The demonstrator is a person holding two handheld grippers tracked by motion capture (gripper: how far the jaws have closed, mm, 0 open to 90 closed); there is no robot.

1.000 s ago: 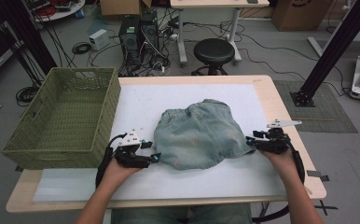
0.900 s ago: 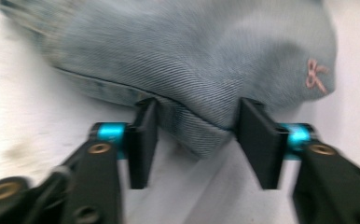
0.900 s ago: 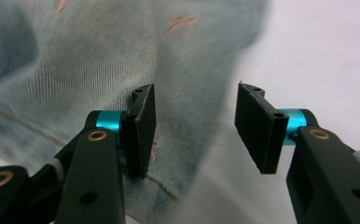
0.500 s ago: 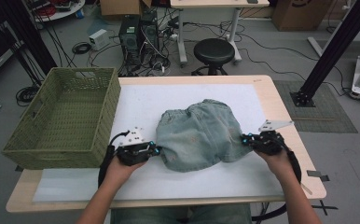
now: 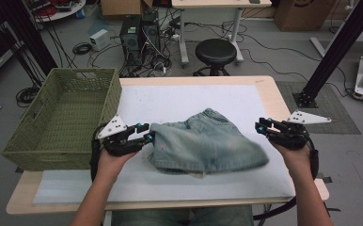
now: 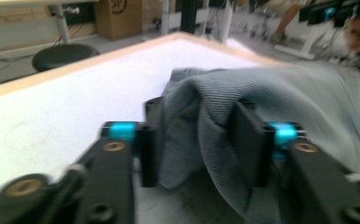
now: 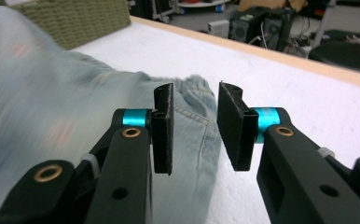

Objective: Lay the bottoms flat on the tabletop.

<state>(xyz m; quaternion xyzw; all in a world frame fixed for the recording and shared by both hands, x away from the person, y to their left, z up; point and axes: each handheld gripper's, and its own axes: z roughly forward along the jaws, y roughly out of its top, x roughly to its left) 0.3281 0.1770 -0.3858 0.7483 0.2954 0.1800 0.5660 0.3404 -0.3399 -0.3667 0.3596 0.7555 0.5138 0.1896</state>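
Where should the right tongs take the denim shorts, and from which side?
Take the denim shorts at their near right edge, coming in level from the right. That edge faces the right tongs, and the stitched hem lies thin and flat on the white mat, so open jaws can slide around it.

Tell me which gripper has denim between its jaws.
The left gripper: folds of the denim shorts sit between its jaws. The right gripper has an empty gap.

No lettering, label, brand or number can be read anywhere in these views. A brown cardboard box (image 6: 122,18) on the floor beyond the table carries a dark printed mark in the left gripper view, but it is too blurred to make out.
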